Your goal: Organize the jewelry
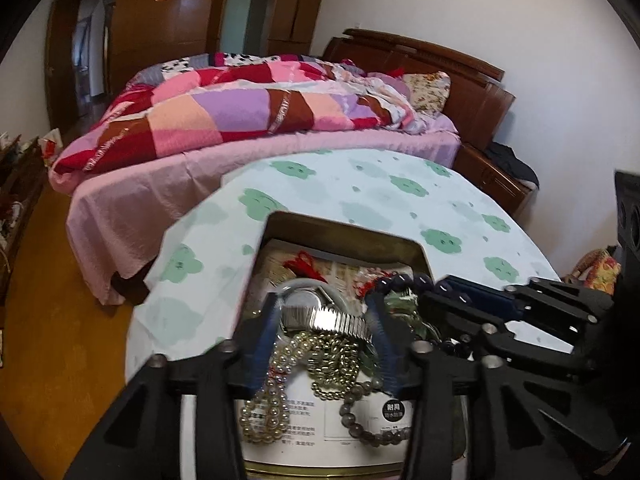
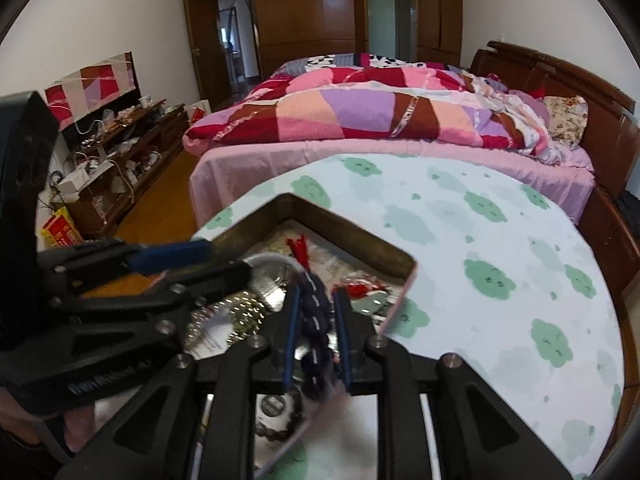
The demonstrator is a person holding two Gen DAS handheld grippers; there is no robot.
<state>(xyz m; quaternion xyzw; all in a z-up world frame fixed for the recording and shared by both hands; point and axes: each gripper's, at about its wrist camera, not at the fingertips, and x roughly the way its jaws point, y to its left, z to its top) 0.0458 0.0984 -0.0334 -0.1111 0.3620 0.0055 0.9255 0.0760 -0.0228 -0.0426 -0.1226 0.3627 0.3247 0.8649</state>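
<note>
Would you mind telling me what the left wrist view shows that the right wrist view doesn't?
Only the left wrist view shows the silver watch between the left claw's open fingers, over pale bead strands.

Only the right wrist view shows the cluttered shelf unit and the dark bead bracelet between the right claw's fingers.

Both show the metal box, cloud-print tablecloth and bed.

Each claw is matte black plastic: the left claw [image 1: 326, 330] and right claw [image 2: 316, 320] carry blue finger pads [image 1: 380, 332], triangular cut-outs and silver screws [image 2: 450, 360].
</note>
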